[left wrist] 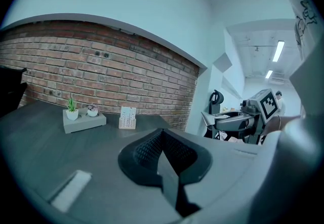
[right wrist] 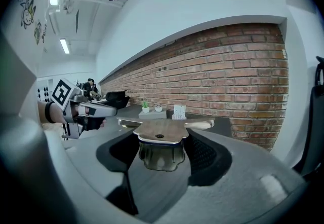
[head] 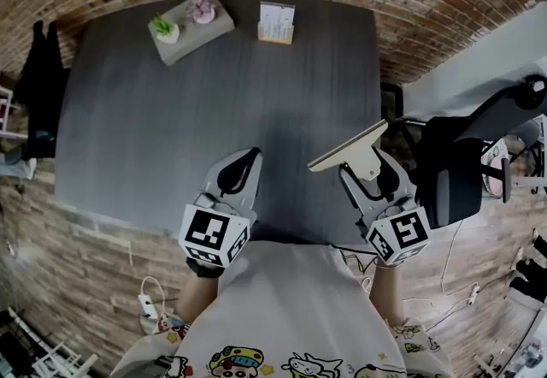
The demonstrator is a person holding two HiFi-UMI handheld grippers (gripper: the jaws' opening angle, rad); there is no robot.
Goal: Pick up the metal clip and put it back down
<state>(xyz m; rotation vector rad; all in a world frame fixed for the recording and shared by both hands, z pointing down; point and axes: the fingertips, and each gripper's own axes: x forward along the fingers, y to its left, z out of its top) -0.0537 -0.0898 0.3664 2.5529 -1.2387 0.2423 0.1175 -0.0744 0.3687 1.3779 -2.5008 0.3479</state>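
Holding both hands level at the near edge of the dark grey worktop (head: 214,111), you have the right hand-held gripper (head: 366,167) clamped on the silver metal clip (head: 350,148). Its wide flat bar lies crosswise ahead of the jaws. The left hand-held gripper (head: 243,161) is closed and empty.

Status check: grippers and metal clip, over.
Right gripper shut on metal clip, over table. Left gripper shut, empty. Nothing in the way.

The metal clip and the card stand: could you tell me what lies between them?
Nothing: the head view shows only bare table between the metal clip and the card stand.
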